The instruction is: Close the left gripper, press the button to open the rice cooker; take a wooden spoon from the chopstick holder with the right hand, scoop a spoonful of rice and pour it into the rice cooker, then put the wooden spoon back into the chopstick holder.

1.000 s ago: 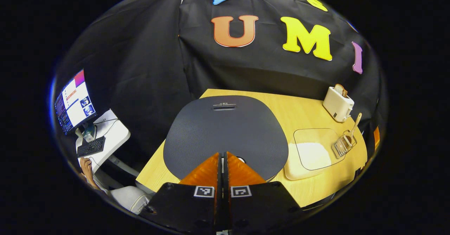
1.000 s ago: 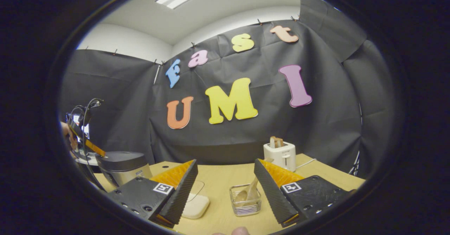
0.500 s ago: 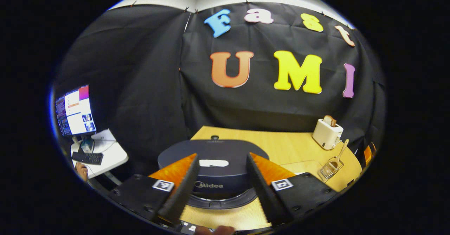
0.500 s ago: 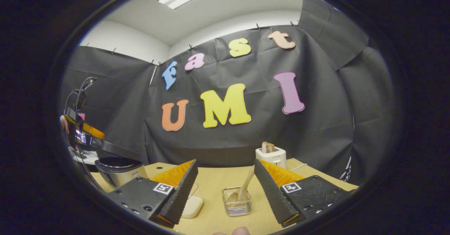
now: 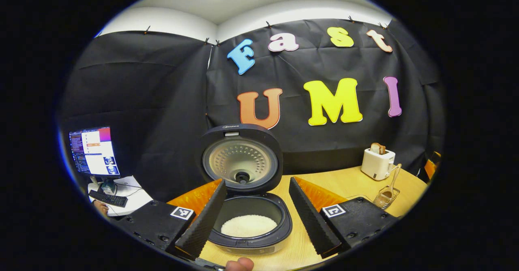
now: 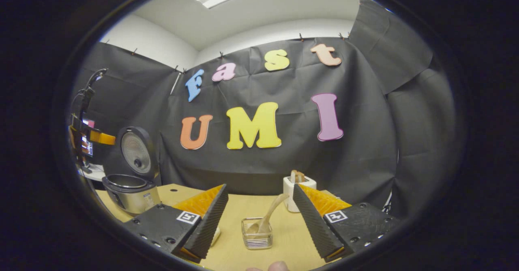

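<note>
Right gripper view: the right claw (image 6: 259,218) hangs wide and empty, with the chopstick holder (image 6: 256,238) straight ahead between its fingers, toward the table's (image 6: 227,250) near edge. The wooden spoon (image 6: 267,216) stands in it, handle leaning up and rightward. The rice cooker (image 6: 129,190) sits open at the far left, beside the wide left claw (image 5: 255,206).

Rice cooker (image 5: 247,190): black lid shell and rim, silvery-beige inner lid (image 5: 237,163) dotted with small holes, steel-grey body (image 6: 131,196). White rice (image 5: 248,225) in dark pot. Light wood-grain surface (image 5: 348,184). White toaster (image 5: 377,163), brown toast (image 5: 378,148). Pale wooden spoon (image 6: 268,214) in clear holder (image 6: 256,233) with fine wire lines. Cream pad (image 6: 216,235).
</note>
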Tool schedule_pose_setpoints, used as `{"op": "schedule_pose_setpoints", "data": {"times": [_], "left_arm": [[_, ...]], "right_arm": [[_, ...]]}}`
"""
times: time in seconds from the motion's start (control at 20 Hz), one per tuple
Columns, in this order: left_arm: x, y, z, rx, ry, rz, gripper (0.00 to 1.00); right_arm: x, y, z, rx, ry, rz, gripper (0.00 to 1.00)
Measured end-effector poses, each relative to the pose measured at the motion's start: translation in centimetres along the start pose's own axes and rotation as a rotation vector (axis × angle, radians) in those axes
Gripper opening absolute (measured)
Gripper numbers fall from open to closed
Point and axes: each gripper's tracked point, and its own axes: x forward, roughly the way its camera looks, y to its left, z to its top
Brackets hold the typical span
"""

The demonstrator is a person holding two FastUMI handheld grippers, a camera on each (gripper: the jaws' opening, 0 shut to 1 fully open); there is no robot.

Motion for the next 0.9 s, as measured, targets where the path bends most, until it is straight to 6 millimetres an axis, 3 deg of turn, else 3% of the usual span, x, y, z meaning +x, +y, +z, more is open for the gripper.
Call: {"op": "schedule_pose_setpoints", "data": {"times": [0.05, 0.1, 0.3, 0.5, 0.6, 0.65, 0.7, 0.75, 0.9], "left_arm": [[-0.5, -0.4, -0.4, -0.009, -0.009, -0.009, 0.99], [-0.9, -0.7, -0.8, -0.012, -0.02, -0.015, 0.99], [-1.6, -1.1, -2.7, -0.001, -0.021, -0.007, 0.99], [-1.8, -1.5, -4.4, -0.012, -0.018, -0.005, 0.99], [-1.8, -2.0, -5.2, -0.018, -0.009, -0.011, 0.99], [-1.7, -2.0, -5.5, -0.018, -0.006, -0.012, 0.99], [-1.6, -2.1, -5.7, -0.018, -0.004, -0.008, 0.99], [-1.5, -2.2, -5.8, -0.02, -0.006, -0.009, 0.99], [-1.4, -2.8, -6.2, -0.009, 0.001, -0.018, 0.99]], "right_arm": [[0.2, -0.7, -0.5, -0.003, 0.018, -0.018, 0.91], [0.5, -1.4, -0.8, -0.017, 0.033, -0.037, 0.95], [2.1, -2.5, -2.3, -0.024, 0.086, -0.052, 0.96], [4.5, -1.7, -5.3, 0.112, 0.202, 0.012, 0.92], [5.8, -2.0, -6.9, 0.129, 0.255, 0.019, 0.95], [6.6, -2.1, -7.5, 0.13, 0.277, 0.024, 0.92], [7.4, -2.2, -8.0, 0.13, 0.296, 0.025, 0.96], [8.2, -2.5, -8.6, 0.129, 0.312, 0.022, 0.92], [10.8, -3.5, -10.3, 0.125, 0.356, 0.006, 0.92]]}}
